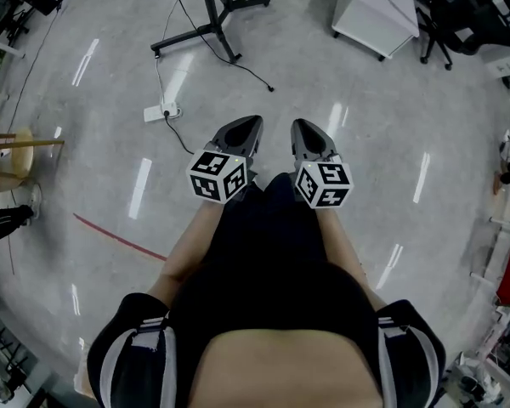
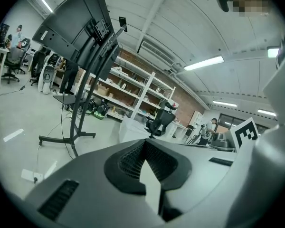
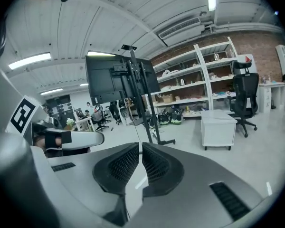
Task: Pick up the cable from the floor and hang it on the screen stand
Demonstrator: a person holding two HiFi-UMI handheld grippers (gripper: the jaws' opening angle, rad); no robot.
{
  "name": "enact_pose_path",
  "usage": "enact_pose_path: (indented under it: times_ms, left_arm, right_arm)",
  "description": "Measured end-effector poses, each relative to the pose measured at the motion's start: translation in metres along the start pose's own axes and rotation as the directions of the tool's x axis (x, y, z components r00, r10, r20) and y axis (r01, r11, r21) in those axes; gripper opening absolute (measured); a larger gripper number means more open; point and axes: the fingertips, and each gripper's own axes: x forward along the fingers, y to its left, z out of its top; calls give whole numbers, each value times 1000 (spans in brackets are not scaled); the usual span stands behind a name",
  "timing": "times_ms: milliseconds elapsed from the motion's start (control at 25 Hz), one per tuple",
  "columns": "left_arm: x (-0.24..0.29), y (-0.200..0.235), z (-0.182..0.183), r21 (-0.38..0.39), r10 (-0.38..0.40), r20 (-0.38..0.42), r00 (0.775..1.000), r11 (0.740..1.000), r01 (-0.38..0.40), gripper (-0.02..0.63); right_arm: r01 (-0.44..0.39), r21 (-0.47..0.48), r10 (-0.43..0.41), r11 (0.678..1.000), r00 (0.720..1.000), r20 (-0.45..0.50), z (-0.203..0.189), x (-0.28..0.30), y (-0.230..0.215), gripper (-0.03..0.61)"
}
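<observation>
In the head view the screen stand's black base stands on the grey floor at the top. A thin black cable trails from it and ends loose on the floor. A white power strip lies left of that, with a second black cable running toward my left gripper. Both grippers hover side by side above the floor, in front of the person's lap and apart from the cables. The left gripper's jaws meet with nothing between them. My right gripper is shut and empty too. The screen on its stand shows ahead.
A white wheeled cabinet and a black office chair stand at the upper right. A wooden chair is at the left edge, and a red line marks the floor. Shelving lines the brick wall behind the stand.
</observation>
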Motion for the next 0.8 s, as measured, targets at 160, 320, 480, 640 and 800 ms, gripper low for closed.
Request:
enact_pose_path:
  times_ms: [160,320,480,640,800]
  left_arm:
    - [-12,4,-1,-3,13,12,1000,1000,-13,3]
    - [-16,8,3,-13,29,24,999,1000,-28,3]
    - [-16,11,-3,-30,33,8,999,999,-33,3]
    - [-12,18,-9,-58,40,-14,999,997,-41,3]
    - [0,19,-9,-67,46,-25,999,997,-47,3]
  right_arm:
    - [-43,-58,43,997,999,3,8,-9,7,25]
    - [35,-6,-35,999,999,30,16,-16,-11,25]
    - [77,-17,-77,997,997,16,13,-11,-16,25]
    - [74,-10,-74,997,997,-9,12,1,-16,25]
    - [65,-11,-65,998,998,-14,15,10,-23,25]
